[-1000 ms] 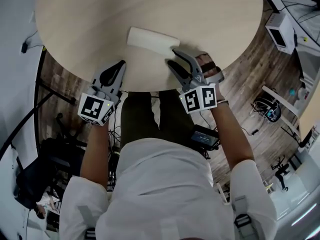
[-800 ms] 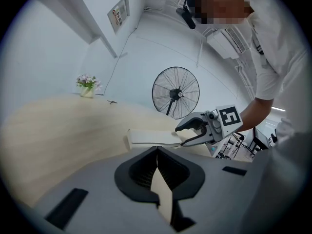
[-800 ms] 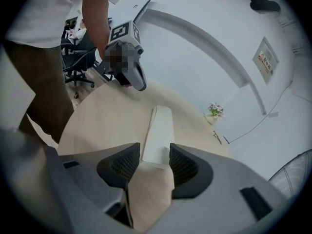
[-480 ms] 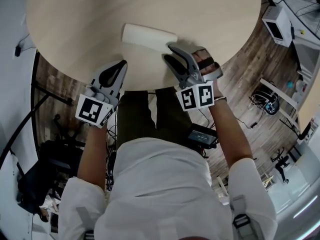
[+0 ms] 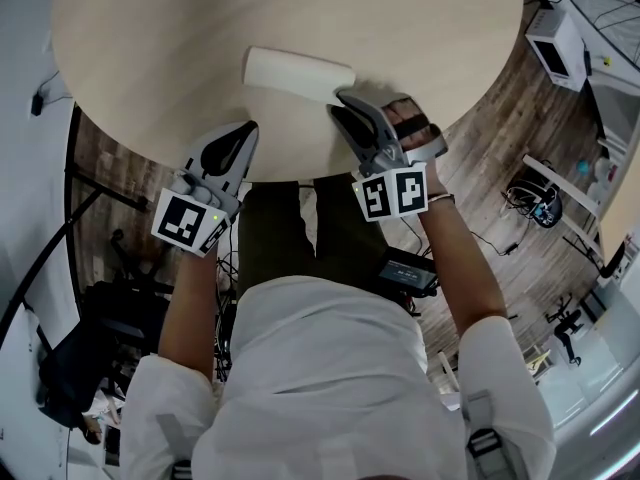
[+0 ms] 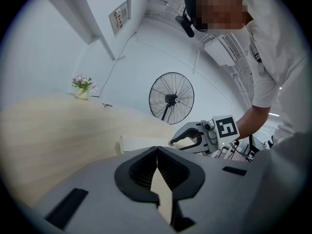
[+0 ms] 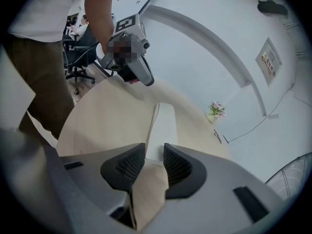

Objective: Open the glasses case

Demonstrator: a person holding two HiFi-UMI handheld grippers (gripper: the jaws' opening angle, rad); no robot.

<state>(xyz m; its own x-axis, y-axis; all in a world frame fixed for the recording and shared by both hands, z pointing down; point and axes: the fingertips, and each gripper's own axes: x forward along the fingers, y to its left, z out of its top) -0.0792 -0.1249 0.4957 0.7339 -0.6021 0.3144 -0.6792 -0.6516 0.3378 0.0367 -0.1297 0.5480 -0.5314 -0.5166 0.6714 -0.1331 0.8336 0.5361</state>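
Note:
A white, closed glasses case point(image 5: 297, 72) lies on the round pale wooden table point(image 5: 300, 8), also visible in the right gripper view point(image 7: 163, 126) and the left gripper view point(image 6: 140, 143). My right gripper point(image 5: 338, 106) is at the case's right end. Its jaws are closing, and in the right gripper view point(image 7: 155, 156) the end of the case fills the gap between the ribbed pads, touching both. My left gripper point(image 5: 244, 131) hovers over the table's near edge, left of the case and apart from it. Its jaws point(image 6: 157, 150) meet at the tips with nothing between them.
A small flower pot point(image 7: 216, 110) stands at the far side of the table. A standing fan point(image 6: 171, 97) is beyond the table. Cables, chairs and boxes point(image 5: 556, 48) sit on the wooden floor around it.
The right gripper's jaws have narrowed onto the end of the case. Both hands have stayed nearly where they were.

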